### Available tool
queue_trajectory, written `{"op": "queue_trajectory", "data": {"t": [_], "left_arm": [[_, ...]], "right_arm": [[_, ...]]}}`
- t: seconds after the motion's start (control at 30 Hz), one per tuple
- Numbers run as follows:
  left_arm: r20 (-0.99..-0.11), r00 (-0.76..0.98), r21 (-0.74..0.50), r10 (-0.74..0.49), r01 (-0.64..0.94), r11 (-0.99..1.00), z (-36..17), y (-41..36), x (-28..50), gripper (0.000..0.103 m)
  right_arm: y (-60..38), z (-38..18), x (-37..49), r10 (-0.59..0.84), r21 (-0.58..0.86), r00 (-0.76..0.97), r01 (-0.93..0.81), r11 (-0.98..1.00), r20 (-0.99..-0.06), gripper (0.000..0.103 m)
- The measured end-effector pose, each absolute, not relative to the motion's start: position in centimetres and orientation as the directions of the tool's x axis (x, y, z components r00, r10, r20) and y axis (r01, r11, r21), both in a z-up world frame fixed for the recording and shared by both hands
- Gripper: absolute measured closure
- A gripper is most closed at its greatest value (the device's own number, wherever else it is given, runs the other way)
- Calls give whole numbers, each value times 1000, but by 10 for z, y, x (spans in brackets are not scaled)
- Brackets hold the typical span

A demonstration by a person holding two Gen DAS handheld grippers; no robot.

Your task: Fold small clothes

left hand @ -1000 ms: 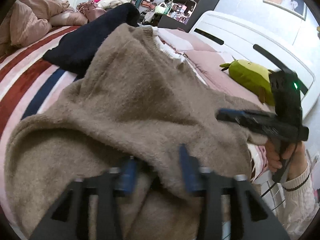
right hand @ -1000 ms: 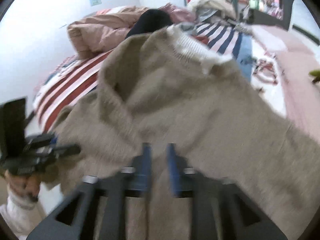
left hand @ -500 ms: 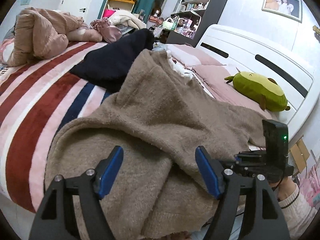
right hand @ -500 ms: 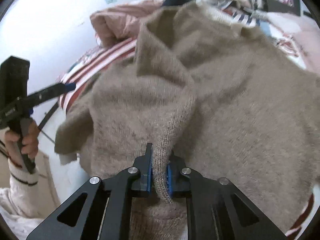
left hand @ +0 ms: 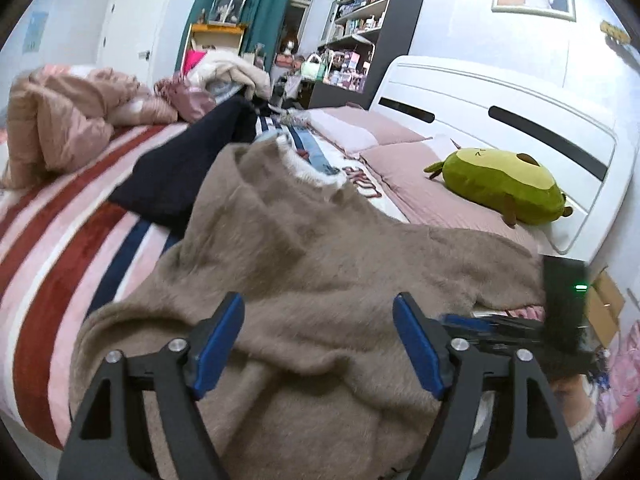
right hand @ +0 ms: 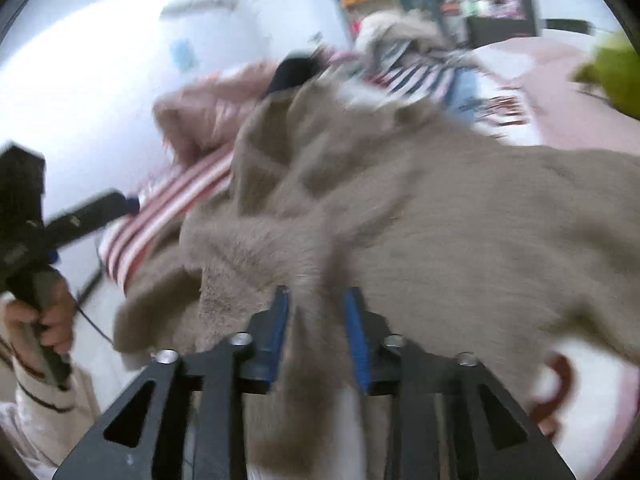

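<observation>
Lying collar-away along the bed [left hand: 60,248], the sweater [left hand: 320,264] sits under both grippers' opening, spread fingers [right hand: 356,336].

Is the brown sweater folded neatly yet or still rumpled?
Still rumpled: the brown sweater lies bunched in loose ridges across the striped blanket, with no clean fold edges.

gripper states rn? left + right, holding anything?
Left gripper: open and still opening, nothing held, above the brown sweater.
Right gripper: jaws opening, sweater fold between them, pads not pressing it.
</observation>
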State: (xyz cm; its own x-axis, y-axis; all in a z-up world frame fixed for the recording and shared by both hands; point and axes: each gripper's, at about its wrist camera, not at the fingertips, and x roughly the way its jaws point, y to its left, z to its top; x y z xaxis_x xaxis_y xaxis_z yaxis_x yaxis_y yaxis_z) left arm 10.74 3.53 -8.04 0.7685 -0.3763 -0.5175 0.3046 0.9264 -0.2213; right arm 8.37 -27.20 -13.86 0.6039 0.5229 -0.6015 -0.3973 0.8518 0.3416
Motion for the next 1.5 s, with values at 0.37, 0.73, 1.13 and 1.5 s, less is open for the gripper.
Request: {"op": "queue_trajectory", "data": {"t": [0.37,0.73,1.13,1.5], "left_arm": [[-473,836,-144,-280,241,960,-76,-8,105,8],[-476,856,-30,-201,213,977,-76,-25,101,1],[-478,847,-75,-235,227,971,-71,-21,98,1],[-458,847,-132,-270,235,963,-67,-1,86,1]], "right_arm": [[-419,-148,11,233,378,819,-21,926,-525,15],[-424,-183,37,237,364,788,-18,931,-568,0],[-470,-184,76,304,591,846,17,807,-439,15],[-493,-169,85,220,617,905,57,785,-364,95]]}}
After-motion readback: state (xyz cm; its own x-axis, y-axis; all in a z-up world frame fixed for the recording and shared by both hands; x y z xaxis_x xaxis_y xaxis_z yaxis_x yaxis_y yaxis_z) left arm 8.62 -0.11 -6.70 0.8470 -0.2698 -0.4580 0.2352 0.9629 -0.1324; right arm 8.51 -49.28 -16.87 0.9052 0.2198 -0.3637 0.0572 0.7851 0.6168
